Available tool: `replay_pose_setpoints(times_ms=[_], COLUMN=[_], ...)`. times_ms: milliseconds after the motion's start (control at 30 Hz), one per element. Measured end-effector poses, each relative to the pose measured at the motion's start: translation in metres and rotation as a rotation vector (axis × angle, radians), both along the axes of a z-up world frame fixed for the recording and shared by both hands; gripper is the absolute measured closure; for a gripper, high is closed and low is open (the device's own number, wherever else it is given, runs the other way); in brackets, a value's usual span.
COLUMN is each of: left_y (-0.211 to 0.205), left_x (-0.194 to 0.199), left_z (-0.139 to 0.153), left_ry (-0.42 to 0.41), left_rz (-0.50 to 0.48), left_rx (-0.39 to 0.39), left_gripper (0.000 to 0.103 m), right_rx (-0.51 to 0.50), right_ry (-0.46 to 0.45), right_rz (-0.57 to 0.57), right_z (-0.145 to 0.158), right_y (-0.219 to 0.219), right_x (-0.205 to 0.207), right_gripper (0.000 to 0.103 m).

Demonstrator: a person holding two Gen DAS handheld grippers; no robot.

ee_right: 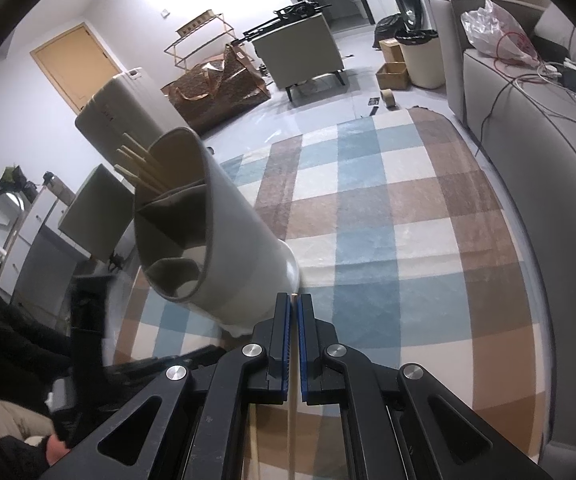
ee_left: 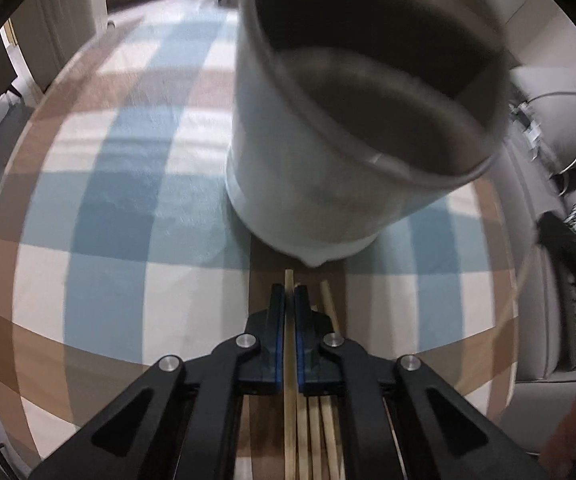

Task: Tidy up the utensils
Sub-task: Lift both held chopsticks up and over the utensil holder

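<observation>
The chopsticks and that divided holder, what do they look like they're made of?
The chopsticks look like bamboo or light wood: pale tan, matte, thin straight sticks. The holder looks like plastic or perhaps glazed ceramic: smooth whitish outer wall with a soft sheen, and a matte grey inner lining with moulded dividers. The pictures don't settle which.

The right tongs [ee_right: 294, 300] pinch one chopstick [ee_right: 291, 420] beside the holder [ee_right: 224, 240] on the checked rug [ee_right: 387, 220].

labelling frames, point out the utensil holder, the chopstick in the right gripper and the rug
utensil holder [ee_right: 244, 248], right wrist view, outer wall
chopstick [ee_right: 292, 408], right wrist view, shaft
rug [ee_right: 387, 216], right wrist view, bare checked patch
</observation>
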State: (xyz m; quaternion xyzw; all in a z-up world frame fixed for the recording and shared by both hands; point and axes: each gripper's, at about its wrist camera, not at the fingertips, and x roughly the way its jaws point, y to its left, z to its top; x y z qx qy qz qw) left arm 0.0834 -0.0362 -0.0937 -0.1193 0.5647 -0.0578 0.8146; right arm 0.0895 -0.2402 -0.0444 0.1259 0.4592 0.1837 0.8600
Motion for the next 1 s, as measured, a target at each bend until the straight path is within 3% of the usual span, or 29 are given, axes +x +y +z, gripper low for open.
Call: replay_pose_setpoints(times_ms=[167, 300, 433, 667, 1000], left_y=[0.008, 0.000, 0.001, 0.012, 0.013], left_x=[-0.018, -0.042, -0.049, -0.039, -0.037], left_z=[0.042, 0.074, 0.084, 0.093, 0.121], left_ry=[-0.125, -0.232, -0.294, -0.289, -0.289], left_rz=[0.011, 0.000, -0.037, -0.082, -0.137], left_rx=[-0.038, -0.026, -0.025, 0.004, 0.001], left_gripper=[0.103, 0.103, 0.103, 0.103, 0.103], right_rx=[-0.006, -0.032, -0.055, -0.114, -0.087], right_ry=[-0.065, -0.141, -0.207, -0.339, -0.353], right_rz=[0.026, 0.040, 0.044, 0.046, 0.037], right_z=[0.017, 0.030, 0.040, 0.063, 0.071], right_y=[0.009, 0.017, 0.028, 0.046, 0.053], right_x=[-0.012, -0.027, -0.044, -0.059, -0.054], right_gripper=[0.100, 0.100, 0.100, 0.100, 0.100])
